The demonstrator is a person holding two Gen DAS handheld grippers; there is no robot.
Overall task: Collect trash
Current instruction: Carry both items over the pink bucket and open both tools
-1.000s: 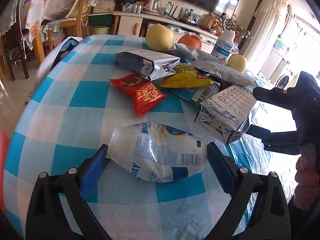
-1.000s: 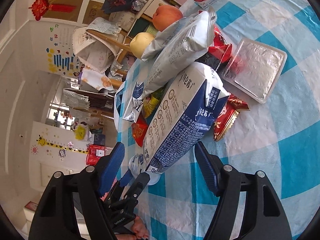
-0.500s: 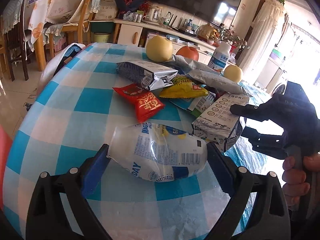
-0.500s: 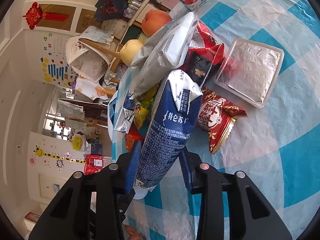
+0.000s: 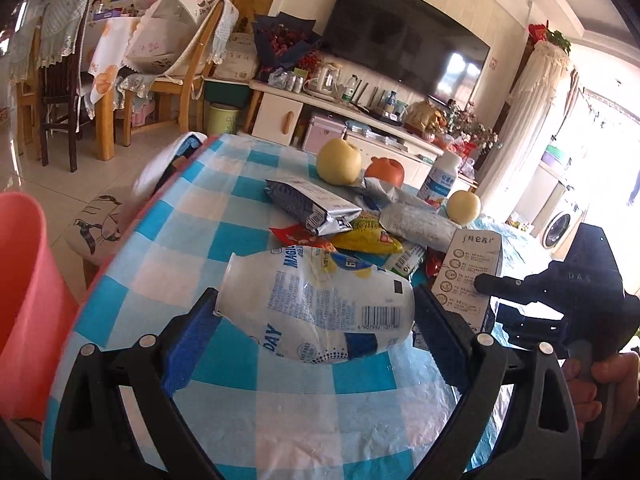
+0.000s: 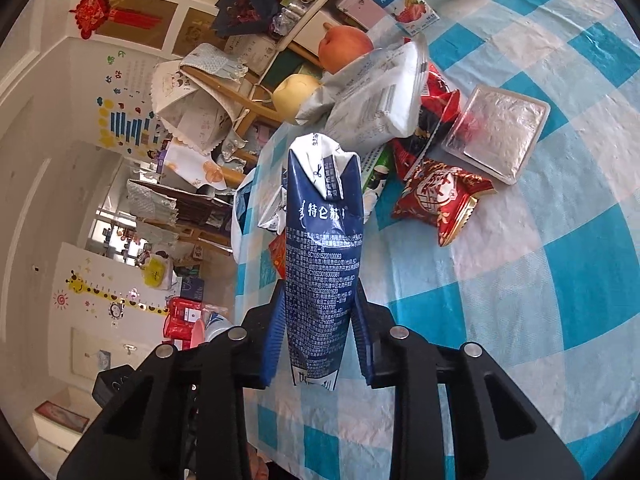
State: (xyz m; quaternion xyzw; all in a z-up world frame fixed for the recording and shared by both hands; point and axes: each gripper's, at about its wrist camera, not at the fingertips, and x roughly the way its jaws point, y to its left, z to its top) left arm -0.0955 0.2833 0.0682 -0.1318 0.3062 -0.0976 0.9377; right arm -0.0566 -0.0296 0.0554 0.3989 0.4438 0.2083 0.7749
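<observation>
Already the crushed white bottle point(image 5: 320, 304) sat lengthwise between the left gripper's point(image 5: 316, 336) blue pads, pinched above the checked tablecloth point(image 5: 192, 216). At its three o'clock, the right gripper point(image 6: 318, 336) had just been closing, its jaws now clamping the navy milk carton point(image 6: 322, 248). Snack wrappers point(image 5: 320, 208) lay heaped at twelve o'clock.

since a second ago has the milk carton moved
Yes. The milk carton has tipped up off the red snack packet it leaned on, jaws of the right gripper having just closed on it.
</observation>
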